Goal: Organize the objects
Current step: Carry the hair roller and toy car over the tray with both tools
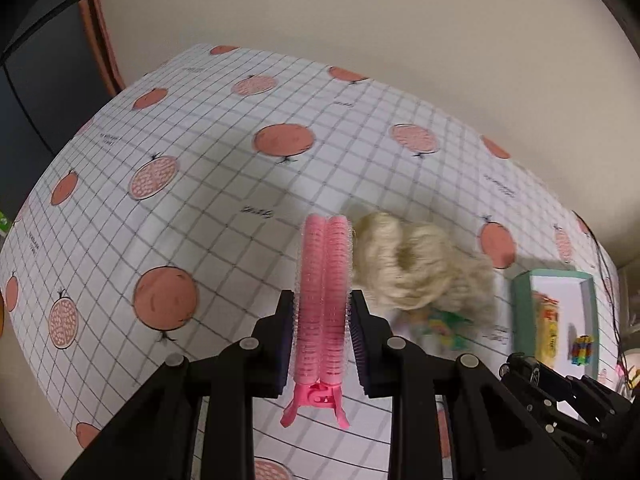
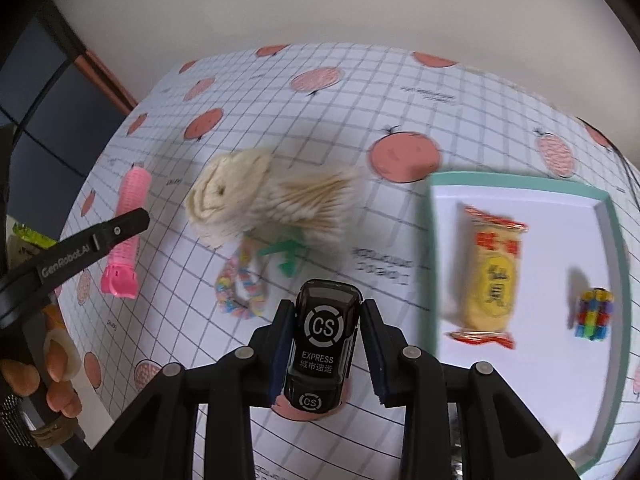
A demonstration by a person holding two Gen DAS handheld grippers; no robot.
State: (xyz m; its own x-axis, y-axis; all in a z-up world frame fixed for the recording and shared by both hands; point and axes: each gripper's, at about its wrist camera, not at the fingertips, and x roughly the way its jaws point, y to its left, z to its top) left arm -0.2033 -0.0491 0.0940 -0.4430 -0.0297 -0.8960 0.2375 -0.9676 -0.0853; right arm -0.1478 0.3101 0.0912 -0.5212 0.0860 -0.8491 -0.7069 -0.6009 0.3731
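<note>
My left gripper (image 1: 322, 304) is shut on a pink hair-roller clip (image 1: 324, 292), which stands lengthwise between the pads with its hinge end toward the camera. The right wrist view shows that clip (image 2: 130, 200) at the left, with one left finger (image 2: 100, 236) across it. My right gripper (image 2: 325, 312) is shut on a black toy car (image 2: 320, 344) marked "CS EXPRESS". To the right lies a white tray with a teal rim (image 2: 434, 240). It holds a yellow snack packet (image 2: 494, 276) and a small multicoloured block toy (image 2: 594, 314).
On the fruit-print tablecloth (image 2: 400, 92) lie a cream scrunchie (image 2: 228, 196), a bundle of cotton swabs (image 2: 316, 204), a pastel braided band (image 2: 240, 284) and a green clip (image 2: 288, 256). A hand (image 2: 60, 364) grips the left tool. A wall rises behind the table.
</note>
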